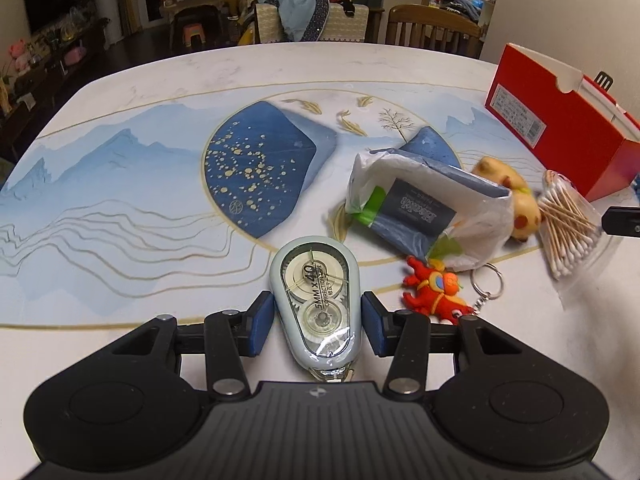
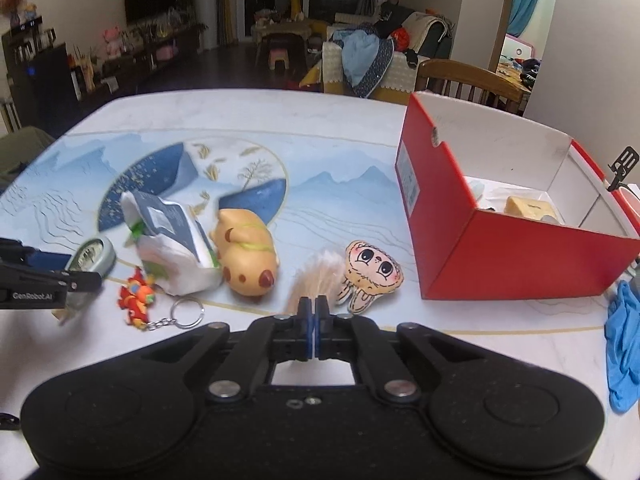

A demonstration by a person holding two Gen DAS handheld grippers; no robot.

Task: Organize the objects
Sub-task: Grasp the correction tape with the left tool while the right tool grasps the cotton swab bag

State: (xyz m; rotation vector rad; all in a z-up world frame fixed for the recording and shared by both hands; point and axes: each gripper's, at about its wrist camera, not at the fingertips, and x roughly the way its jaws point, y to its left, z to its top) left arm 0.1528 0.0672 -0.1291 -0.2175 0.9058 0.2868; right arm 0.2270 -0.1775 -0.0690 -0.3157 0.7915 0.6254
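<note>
Pale-blue correction tape (image 1: 316, 312) sits clamped in the left claw (image 1: 316, 320); the right claw (image 2: 315, 316), lower centre, pinches the cotton-swab bag (image 2: 310, 276), presumably boxward.

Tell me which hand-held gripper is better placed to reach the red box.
Right: the right hand-held gripper, shut on the cotton swab bag, is beside the red box; the left hand-held gripper, holding the correction tape, is farther.
</note>
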